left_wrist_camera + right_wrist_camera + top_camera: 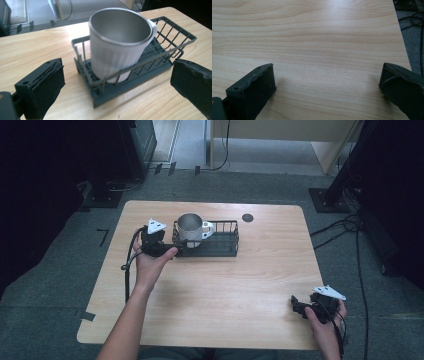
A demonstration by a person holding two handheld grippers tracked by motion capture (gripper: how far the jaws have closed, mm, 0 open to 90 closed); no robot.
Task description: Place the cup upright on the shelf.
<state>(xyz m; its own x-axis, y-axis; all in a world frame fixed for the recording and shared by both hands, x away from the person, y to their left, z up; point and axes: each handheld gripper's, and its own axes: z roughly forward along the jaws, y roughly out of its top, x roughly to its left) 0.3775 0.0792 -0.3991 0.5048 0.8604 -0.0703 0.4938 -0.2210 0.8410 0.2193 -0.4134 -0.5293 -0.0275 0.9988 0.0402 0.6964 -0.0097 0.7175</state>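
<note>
the left claw is wide open and holds nothing. right in front of it sits the metal cup, standing inside the dark wire basket at the end nearest the claw. the cup leans a little, so it looks a bit tippy. its white handle pokes out on the far side, away from the claw.

the right claw is wide open too, with only bare table under it. in the high view it rests well apart from the basket, near the table edge.

what could go wrong? i think the left claw is close to the basket wall, so if it pushes ahead it could bump the wires and shove the whole basket along the table. the cup is smooth and round, so the soft pads may slip on it. if the claw squeezes too low, the basket rim gets in the way. if it grabs only one side, the leaning cup could tip over and clatter out.
</note>
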